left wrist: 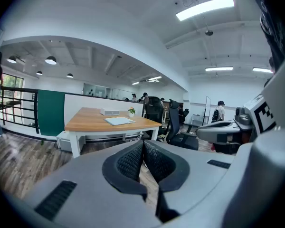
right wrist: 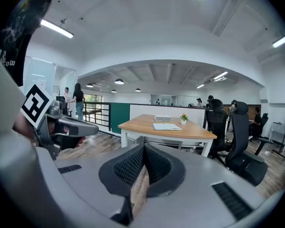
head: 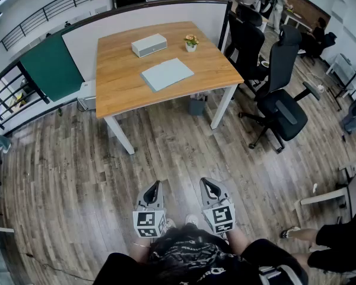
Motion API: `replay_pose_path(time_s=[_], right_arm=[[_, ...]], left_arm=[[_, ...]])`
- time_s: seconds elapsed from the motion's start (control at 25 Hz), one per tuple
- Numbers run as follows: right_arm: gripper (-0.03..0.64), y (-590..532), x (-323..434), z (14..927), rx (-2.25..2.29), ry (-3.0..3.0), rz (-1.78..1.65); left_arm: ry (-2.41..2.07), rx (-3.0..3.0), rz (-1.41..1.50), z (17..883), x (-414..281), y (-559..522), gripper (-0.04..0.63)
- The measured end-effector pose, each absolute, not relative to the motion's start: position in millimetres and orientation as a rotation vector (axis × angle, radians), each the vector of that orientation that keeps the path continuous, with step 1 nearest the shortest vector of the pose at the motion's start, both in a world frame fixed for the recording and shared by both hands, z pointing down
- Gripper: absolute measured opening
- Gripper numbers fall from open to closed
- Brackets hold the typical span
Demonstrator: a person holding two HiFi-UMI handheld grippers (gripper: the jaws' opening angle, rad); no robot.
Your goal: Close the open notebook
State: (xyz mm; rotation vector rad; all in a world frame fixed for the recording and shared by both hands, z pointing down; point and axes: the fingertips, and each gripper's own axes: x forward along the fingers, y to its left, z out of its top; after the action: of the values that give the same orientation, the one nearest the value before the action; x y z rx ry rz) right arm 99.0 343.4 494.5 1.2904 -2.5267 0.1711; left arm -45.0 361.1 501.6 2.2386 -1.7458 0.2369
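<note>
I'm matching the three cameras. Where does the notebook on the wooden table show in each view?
Head view: notebook upper centre, on the table's near half.
Left gripper view: notebook left of centre, a little below mid-height.
Right gripper view: notebook just right of centre, a little below mid-height.
Shared landmark: the potted plant behind the notebook, to its right.

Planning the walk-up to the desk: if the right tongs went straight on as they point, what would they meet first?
Probably the wooden floor short of the table. Nothing stands between it and the shut right tongs. Depth is unclear, so possibly the table's near edge.
</note>
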Motion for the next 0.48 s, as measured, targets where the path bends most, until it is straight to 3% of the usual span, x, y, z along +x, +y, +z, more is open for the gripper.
replay_pose_path(time_s=[0.48], right_arm=[[0.006, 359, 131, 500, 1.231, -2.573, 0.203]], left_arm=[[-1.727, 2.236, 0.236, 506, 0, 388, 0.023]])
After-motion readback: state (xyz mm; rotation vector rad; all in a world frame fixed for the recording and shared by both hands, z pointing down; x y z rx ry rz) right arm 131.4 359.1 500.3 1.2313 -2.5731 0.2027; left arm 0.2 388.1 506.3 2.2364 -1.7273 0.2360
